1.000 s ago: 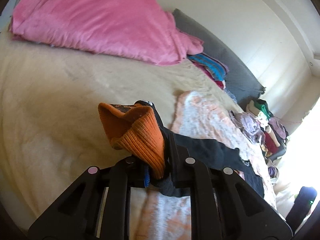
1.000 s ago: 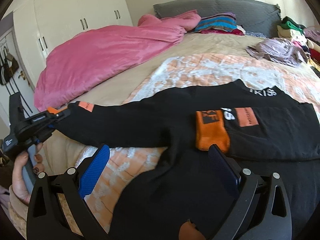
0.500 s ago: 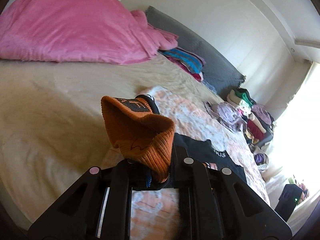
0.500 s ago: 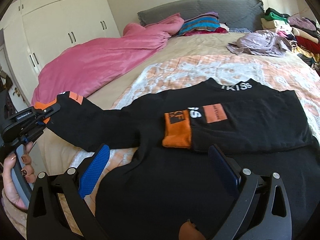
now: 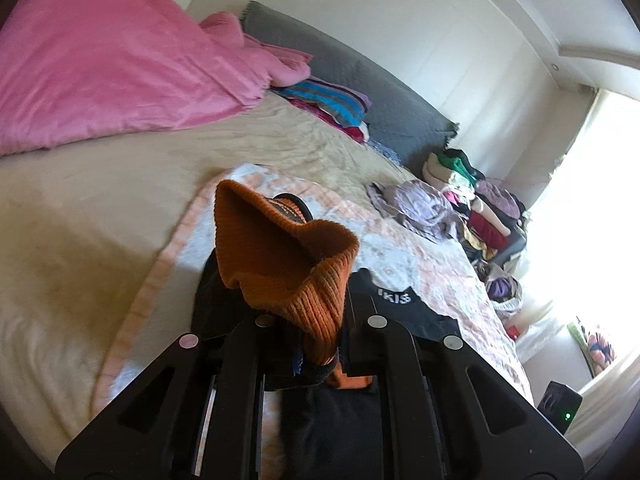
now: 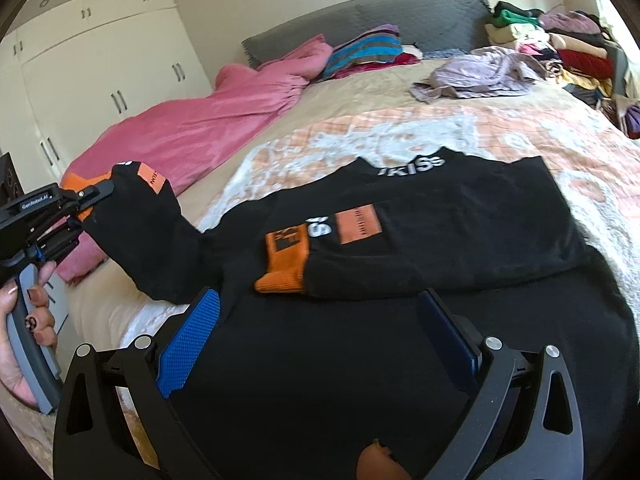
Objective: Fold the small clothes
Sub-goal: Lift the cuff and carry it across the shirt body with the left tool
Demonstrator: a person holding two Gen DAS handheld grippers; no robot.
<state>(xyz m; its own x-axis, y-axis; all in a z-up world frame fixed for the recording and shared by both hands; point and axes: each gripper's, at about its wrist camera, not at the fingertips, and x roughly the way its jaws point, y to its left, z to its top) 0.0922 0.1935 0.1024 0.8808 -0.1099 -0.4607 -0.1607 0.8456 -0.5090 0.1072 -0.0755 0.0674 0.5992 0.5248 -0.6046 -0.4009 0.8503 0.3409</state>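
A black sweatshirt [image 6: 420, 240] with orange cuffs lies on the peach patterned blanket [image 6: 440, 128]. Its right sleeve is folded across the chest, its orange cuff [image 6: 286, 266] flat on the body. My left gripper [image 5: 308, 344] is shut on the other sleeve's orange cuff [image 5: 288, 264] and holds it lifted off the bed. In the right wrist view this gripper [image 6: 86, 200] is at the far left with the sleeve [image 6: 152, 232] hanging from it. My right gripper [image 6: 316, 332] is open and empty, just above the sweatshirt's lower body.
A pink duvet [image 6: 208, 128] is bunched at the left of the bed. A lilac garment [image 6: 476, 72] and a pile of clothes [image 6: 560, 40] lie at the far right. Striped folded fabric [image 6: 368, 50] rests against the grey headboard [image 6: 360, 20]. White wardrobes [image 6: 100, 72] stand at left.
My left gripper has lifted the sleeve cuff higher and carried it inward toward the sweatshirt's body. My right gripper has drifted a little lower and stayed open.
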